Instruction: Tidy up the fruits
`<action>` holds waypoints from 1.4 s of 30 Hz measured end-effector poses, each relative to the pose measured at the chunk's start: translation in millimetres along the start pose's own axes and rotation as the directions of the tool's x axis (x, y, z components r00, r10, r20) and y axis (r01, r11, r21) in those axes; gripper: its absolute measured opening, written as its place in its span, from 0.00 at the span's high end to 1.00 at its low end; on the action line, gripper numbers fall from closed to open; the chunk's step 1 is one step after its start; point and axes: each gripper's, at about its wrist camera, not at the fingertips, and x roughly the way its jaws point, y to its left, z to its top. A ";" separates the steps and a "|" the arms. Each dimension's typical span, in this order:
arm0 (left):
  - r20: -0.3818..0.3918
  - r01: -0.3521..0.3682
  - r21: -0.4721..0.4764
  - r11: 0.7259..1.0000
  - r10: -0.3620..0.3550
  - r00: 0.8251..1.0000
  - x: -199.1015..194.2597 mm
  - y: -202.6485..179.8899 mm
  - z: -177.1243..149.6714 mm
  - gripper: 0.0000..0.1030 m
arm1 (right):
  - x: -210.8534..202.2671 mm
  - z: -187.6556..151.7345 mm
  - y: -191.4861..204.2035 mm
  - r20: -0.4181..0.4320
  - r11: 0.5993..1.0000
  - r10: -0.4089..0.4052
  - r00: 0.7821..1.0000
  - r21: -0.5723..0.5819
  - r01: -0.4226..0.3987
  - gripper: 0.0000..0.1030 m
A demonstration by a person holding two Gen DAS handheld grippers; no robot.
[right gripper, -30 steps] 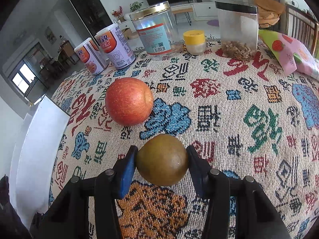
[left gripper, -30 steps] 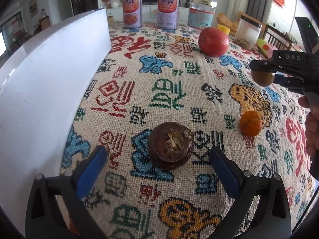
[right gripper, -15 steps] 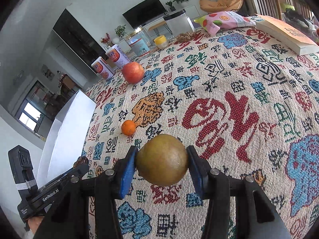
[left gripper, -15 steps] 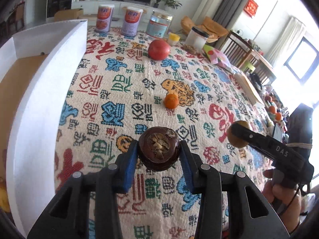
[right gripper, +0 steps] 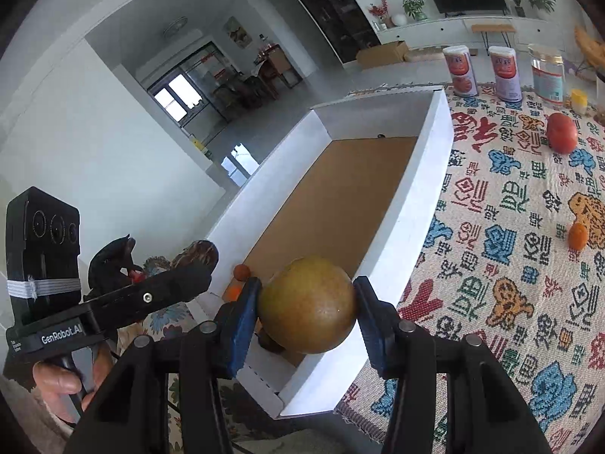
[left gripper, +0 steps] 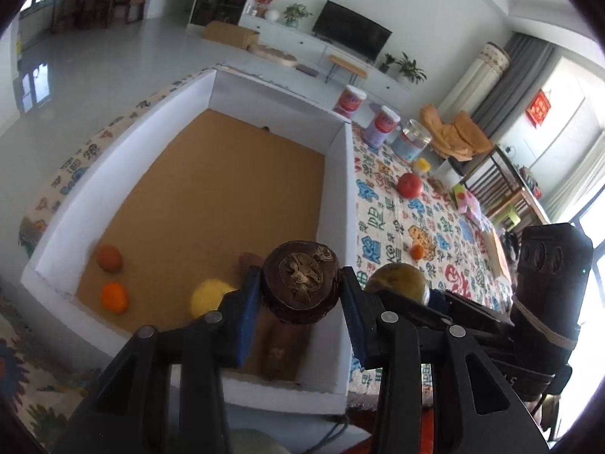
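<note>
My left gripper (left gripper: 300, 297) is shut on a dark brown mangosteen (left gripper: 302, 283) and holds it above the near right corner of a white box (left gripper: 342, 204) with a brown floor. My right gripper (right gripper: 306, 316) is shut on a green-brown round fruit (right gripper: 307, 304), held above the box's near end (right gripper: 412, 204); that fruit also shows in the left wrist view (left gripper: 399, 280). In the box lie two orange fruits (left gripper: 113, 297), a yellow fruit (left gripper: 208, 295) and a brown one, partly hidden. A red apple (left gripper: 409, 185) and a small orange (left gripper: 417, 251) sit on the patterned cloth.
Two cans (right gripper: 459, 72), a clear jar (right gripper: 546, 75) and a small yellow-lidded pot (right gripper: 578, 100) stand at the table's far edge. A snack bag (left gripper: 469, 200) lies far right. The patterned cloth (right gripper: 510, 265) covers the table right of the box.
Both grippers have lifted and swung left from over the cloth to above the box, each still holding its fruit. The left gripper shut on the mangosteen a second ago.
</note>
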 end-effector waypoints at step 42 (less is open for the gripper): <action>0.000 0.089 0.439 0.894 -0.099 0.995 150.7 -227.4 -80.1 0.06 | -120.0 -96.3 -229.9 0.147 0.613 -0.784 0.604 0.342 0.713 0.00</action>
